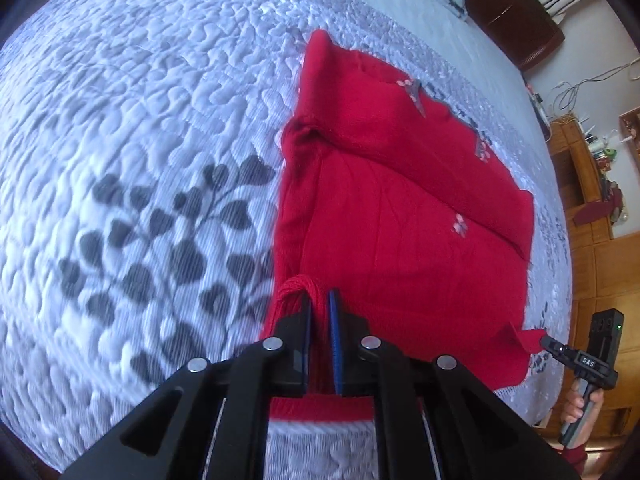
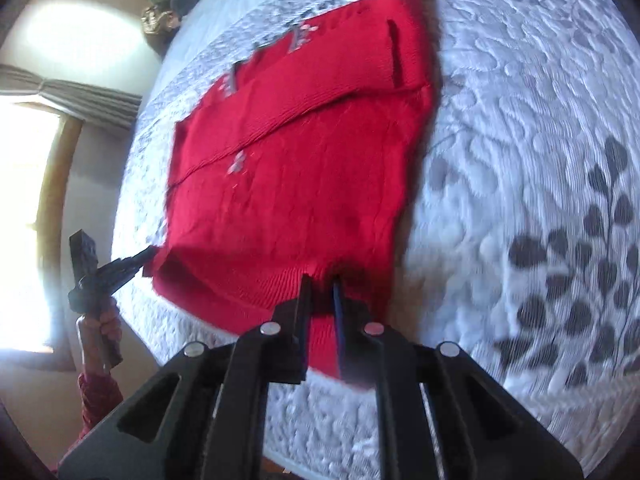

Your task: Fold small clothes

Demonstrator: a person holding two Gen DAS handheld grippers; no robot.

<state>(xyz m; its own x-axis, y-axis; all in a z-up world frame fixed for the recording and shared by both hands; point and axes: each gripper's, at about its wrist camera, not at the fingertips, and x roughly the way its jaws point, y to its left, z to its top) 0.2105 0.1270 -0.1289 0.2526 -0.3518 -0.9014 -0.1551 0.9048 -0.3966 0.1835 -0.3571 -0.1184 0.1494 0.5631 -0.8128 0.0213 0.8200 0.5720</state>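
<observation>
On the quilted bed cover [image 1: 140, 128] lies a red knitted garment [image 1: 400, 220], partly folded with a sleeve laid across it. Left gripper [image 1: 320, 300] has its jaws clamped on one near corner of the ribbed hem; right gripper [image 2: 322, 280] has its jaws clamped on the other corner.

Both tools are matte black plastic: the left gripper [image 1: 319, 300] and right gripper [image 2: 320, 282] each have two flat fingers with blue-edged pads, carried on angular linkage arms with triangular cut-outs and four round silver pivot pins. Seen from the left gripper, the right one shows a white "DAS" label, a box with a green light above it and a grey handle. The person wears dark red knitted sleeves [image 2: 96, 404].
</observation>
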